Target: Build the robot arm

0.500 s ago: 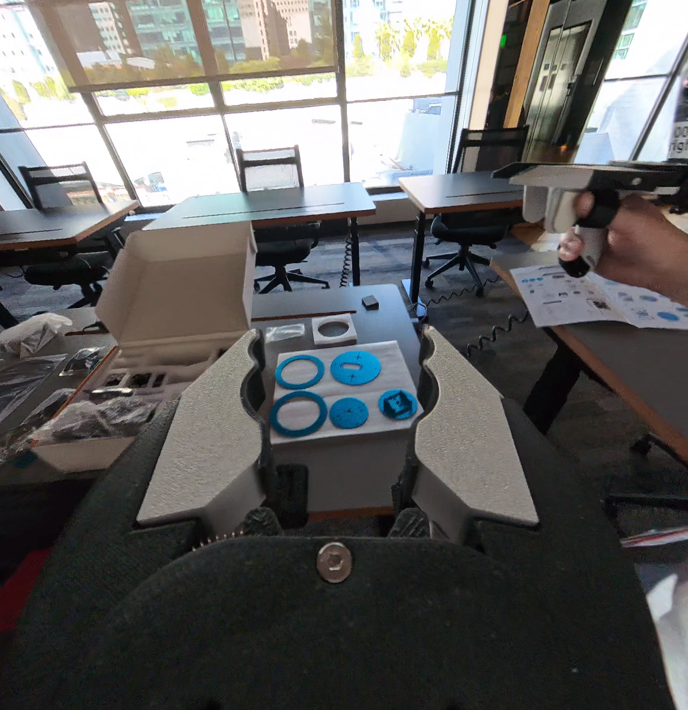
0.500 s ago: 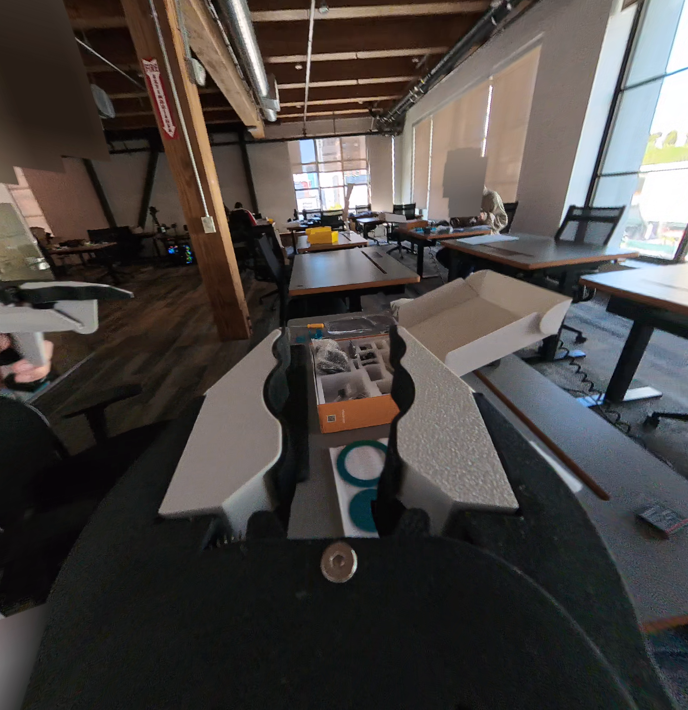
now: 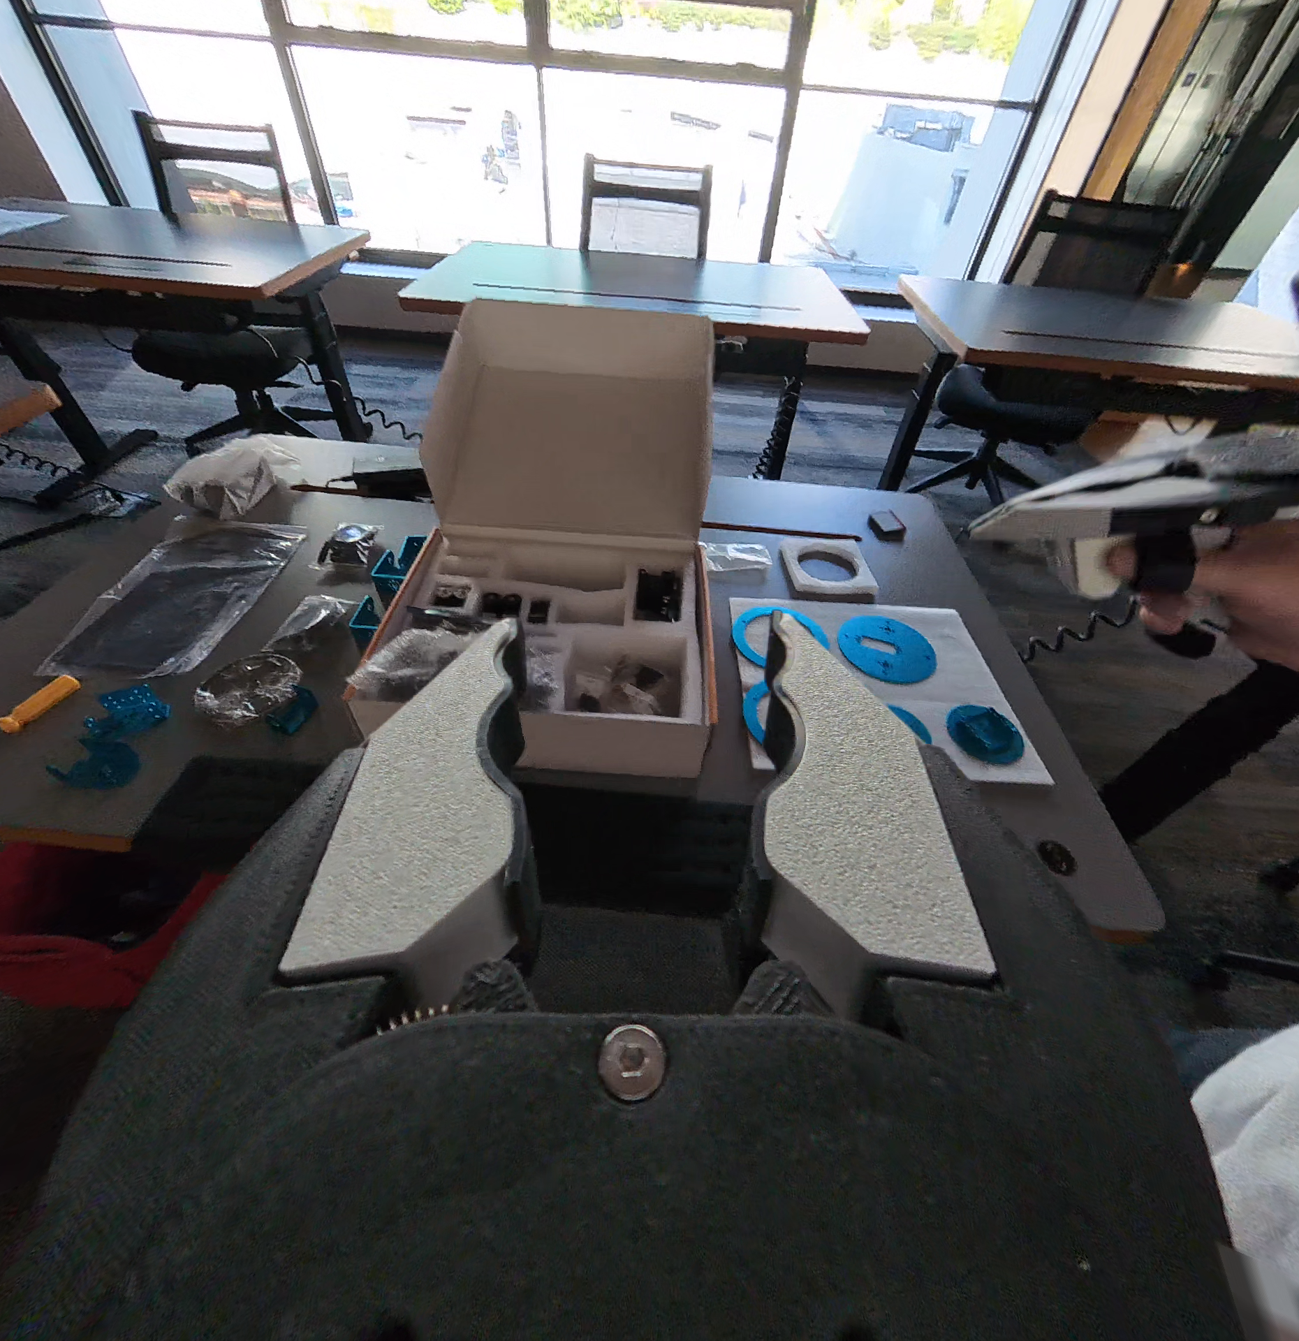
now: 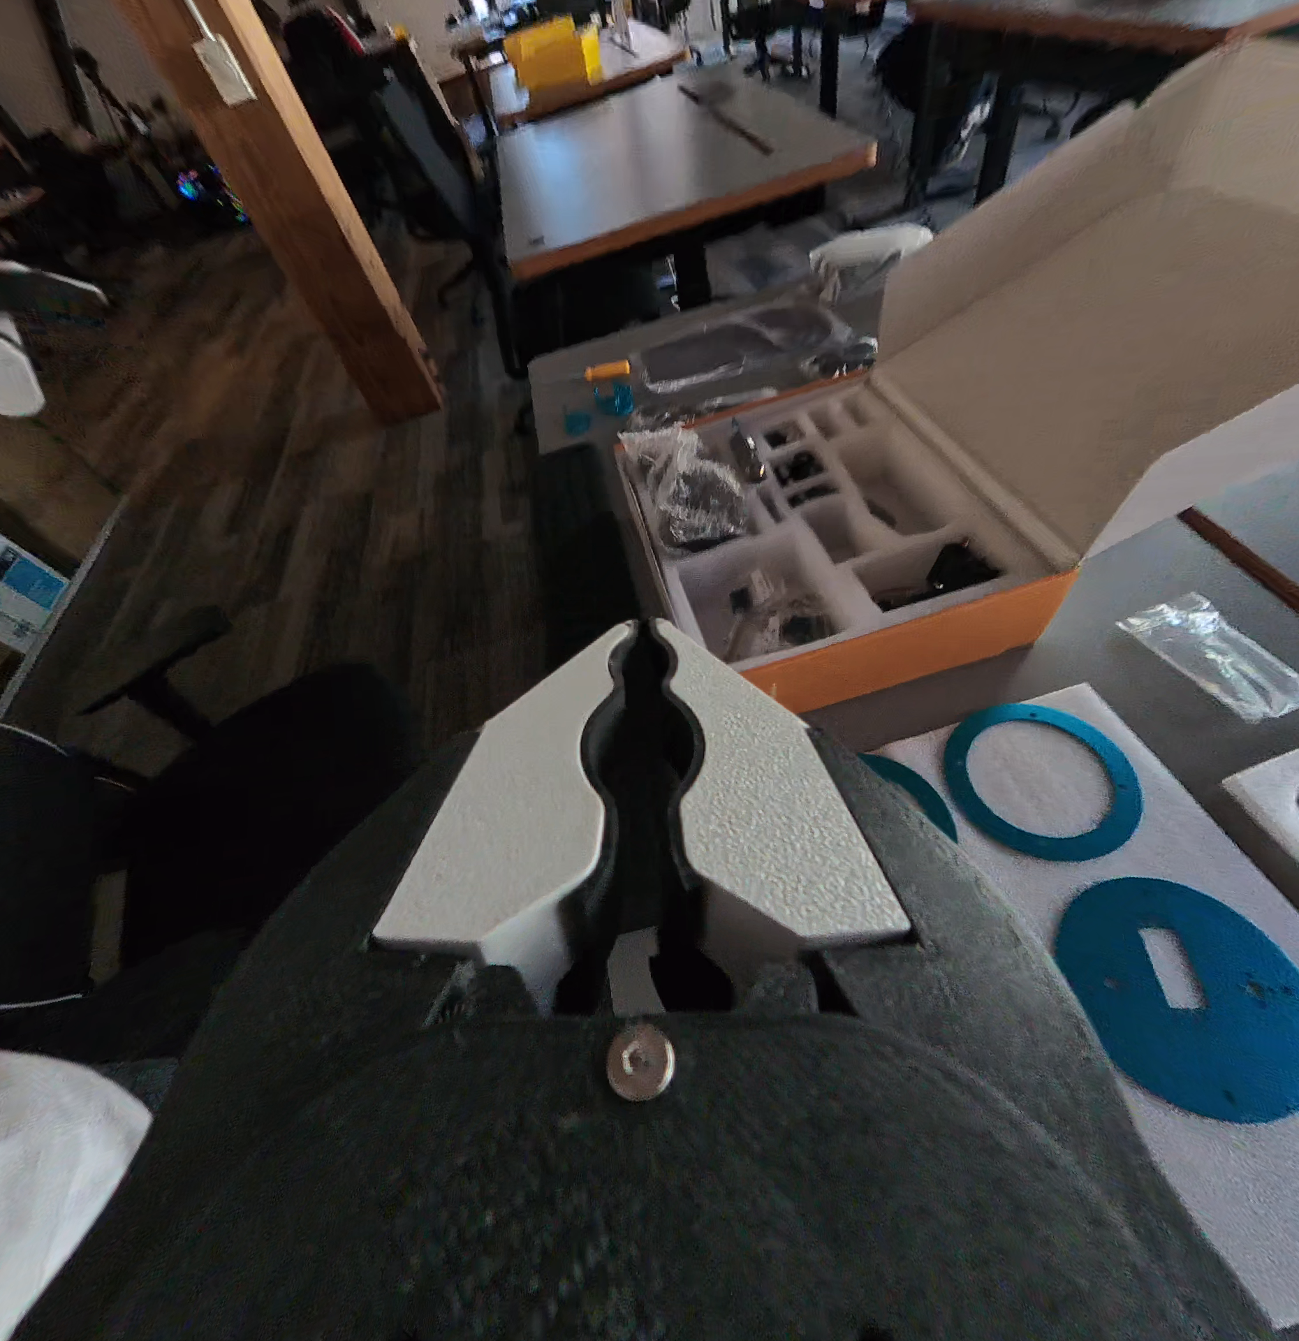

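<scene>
Blue rings (image 4: 1042, 782) and discs (image 3: 886, 649) on a white foam sheet (image 3: 984, 686); an orange-sided box (image 4: 900, 653) lined white; dark grey table (image 3: 813, 508).

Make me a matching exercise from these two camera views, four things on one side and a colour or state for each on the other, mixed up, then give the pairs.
1. left gripper
2. right gripper
3. cardboard box
4. screwdriver

A. yellow handle, lying at the table's far left
B. jaws apart, empty
C. lid raised, foam tray of parts inside
D. jaws closed, empty

Pairs: 1-B, 2-D, 3-C, 4-A
</scene>
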Demonstrator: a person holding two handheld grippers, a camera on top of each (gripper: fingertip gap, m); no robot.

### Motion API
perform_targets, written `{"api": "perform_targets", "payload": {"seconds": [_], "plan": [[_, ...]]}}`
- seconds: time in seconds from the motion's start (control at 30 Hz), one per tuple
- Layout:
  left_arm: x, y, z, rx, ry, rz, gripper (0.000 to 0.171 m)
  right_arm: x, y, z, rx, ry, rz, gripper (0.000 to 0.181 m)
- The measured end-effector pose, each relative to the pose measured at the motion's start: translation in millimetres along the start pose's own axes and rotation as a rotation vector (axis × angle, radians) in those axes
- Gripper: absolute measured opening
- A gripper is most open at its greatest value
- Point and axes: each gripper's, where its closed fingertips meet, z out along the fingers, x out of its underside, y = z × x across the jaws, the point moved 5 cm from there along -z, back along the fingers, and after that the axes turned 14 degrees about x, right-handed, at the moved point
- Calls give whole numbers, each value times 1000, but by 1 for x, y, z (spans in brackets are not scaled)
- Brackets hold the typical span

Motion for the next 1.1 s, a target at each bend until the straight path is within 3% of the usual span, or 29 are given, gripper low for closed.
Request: {"api": "perform_targets", "payload": {"seconds": [0.17, 0.27, 0.37, 0.53, 0.7, 0.8, 0.9, 0.93, 1.0, 1.1], "plan": [[-25, 58, 19, 0, -99, -53, 44, 17, -6, 106, -47, 199, -21, 0], [-35, 91, 37, 19, -95, -25, 39, 29, -8, 169, -118, 291, -132, 6], [-43, 126, 58, 55, -38, 25, 2, 51, -11, 221, -185, 445, -328, 18], [-59, 183, 105, 234, -40, 138, 0, 81, -10, 286, -257, 609, -602, 29], [-68, 224, 136, 368, 22, 147, 0, 111, 1, 315, -352, 760, -639, 30], [-67, 239, 142, 396, 36, 141, 0, 123, 5, 325, -342, 873, -538, 28], [-58, 248, 146, 419, 62, 111, 0, 142, 2, 328, -271, 1043, -360, 40], [-56, 250, 147, 414, 60, 99, 0, 147, 2, 329, -249, 1071, -316, 36], [-52, 251, 147, 410, 51, 69, 0, 142, 3, 332, -210, 1004, -305, 5], [-46, 247, 150, 448, 53, 32, 0, 137, 0, 330, -165, 978, -248, 1]]}}
